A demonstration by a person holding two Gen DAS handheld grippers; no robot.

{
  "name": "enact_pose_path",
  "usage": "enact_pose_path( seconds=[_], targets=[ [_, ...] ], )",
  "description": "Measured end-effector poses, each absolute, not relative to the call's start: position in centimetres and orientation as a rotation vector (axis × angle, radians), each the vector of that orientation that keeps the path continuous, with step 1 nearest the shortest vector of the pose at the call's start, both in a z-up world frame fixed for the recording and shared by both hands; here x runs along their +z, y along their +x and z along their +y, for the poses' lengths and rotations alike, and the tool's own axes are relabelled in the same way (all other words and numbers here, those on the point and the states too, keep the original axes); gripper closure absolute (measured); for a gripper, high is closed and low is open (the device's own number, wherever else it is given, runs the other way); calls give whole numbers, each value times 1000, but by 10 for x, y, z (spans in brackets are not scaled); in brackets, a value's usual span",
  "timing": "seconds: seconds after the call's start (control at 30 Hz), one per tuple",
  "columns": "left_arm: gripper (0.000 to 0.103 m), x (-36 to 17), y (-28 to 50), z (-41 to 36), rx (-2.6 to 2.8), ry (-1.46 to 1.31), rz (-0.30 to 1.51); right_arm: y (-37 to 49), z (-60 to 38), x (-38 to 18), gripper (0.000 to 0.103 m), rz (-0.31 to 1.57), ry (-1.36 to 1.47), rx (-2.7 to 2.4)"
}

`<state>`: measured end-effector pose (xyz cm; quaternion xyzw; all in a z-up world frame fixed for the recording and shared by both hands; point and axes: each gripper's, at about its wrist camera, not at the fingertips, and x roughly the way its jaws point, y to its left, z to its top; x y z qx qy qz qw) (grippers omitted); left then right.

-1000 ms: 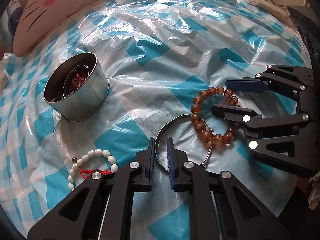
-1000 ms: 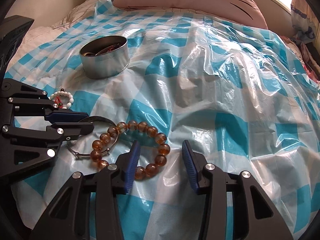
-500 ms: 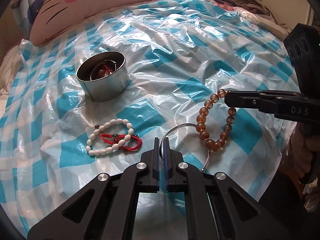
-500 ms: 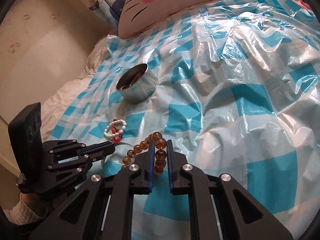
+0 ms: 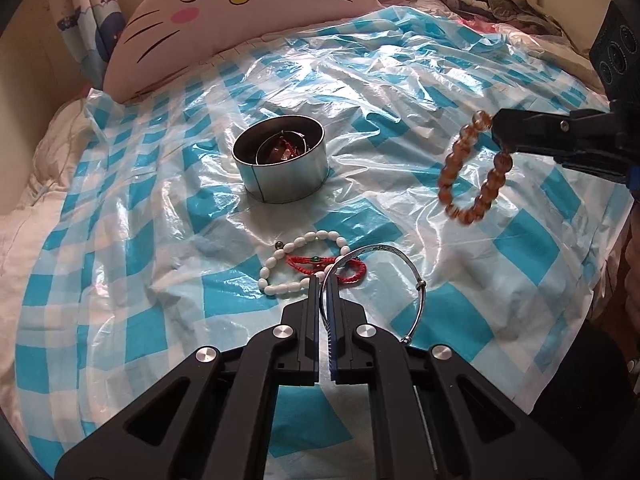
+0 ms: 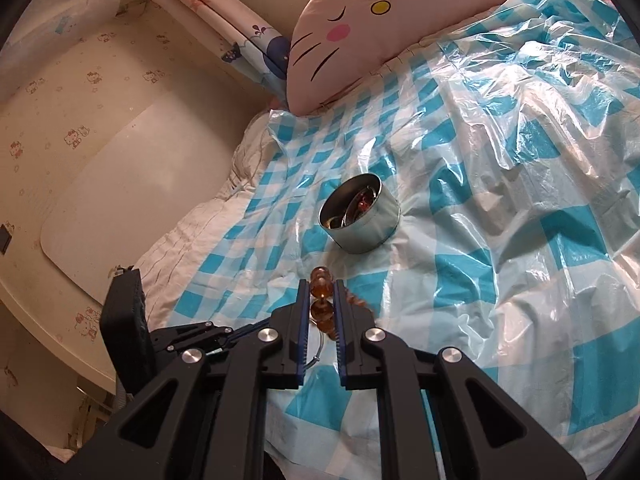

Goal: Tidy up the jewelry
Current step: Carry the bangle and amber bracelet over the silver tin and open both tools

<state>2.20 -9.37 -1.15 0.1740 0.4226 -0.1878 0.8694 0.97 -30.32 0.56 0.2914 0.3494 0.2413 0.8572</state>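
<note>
My left gripper [image 5: 325, 280] is shut on a thin silver bangle [image 5: 400, 264], which stands lifted off the sheet. At the right of the left wrist view my right gripper [image 5: 498, 128] is shut on an amber bead bracelet [image 5: 460, 160] that dangles in the air. The right wrist view shows amber beads [image 6: 320, 290] pinched between that gripper's [image 6: 321, 284] pads. A round metal tin [image 5: 280, 160] with jewelry inside sits on the sheet, also the tin [image 6: 362, 216] ahead of the right gripper. A white bead bracelet [image 5: 280, 258] and a red cord bracelet [image 5: 320, 264] lie just beyond the left fingertips.
A blue and white checked plastic sheet [image 5: 160, 240] covers the bed. A pink cat-face pillow [image 5: 240, 12] lies at the head; the same pillow [image 6: 380, 12] shows in the right wrist view. A cream headboard and wall [image 6: 100, 160] are to the left there.
Both grippers closed on their pieces and rose: the left lifted the silver bangle, the right took the amber bracelet off the sheet and rolled, so it now hangs in the air.
</note>
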Motion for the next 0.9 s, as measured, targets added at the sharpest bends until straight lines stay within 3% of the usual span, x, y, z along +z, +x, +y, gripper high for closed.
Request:
enact_pose_path(
  seconds=[0.9],
  targets=[
    [100,20,44,-76,-356,300,787,47,-288,8,91,718,645,565]
  ],
)
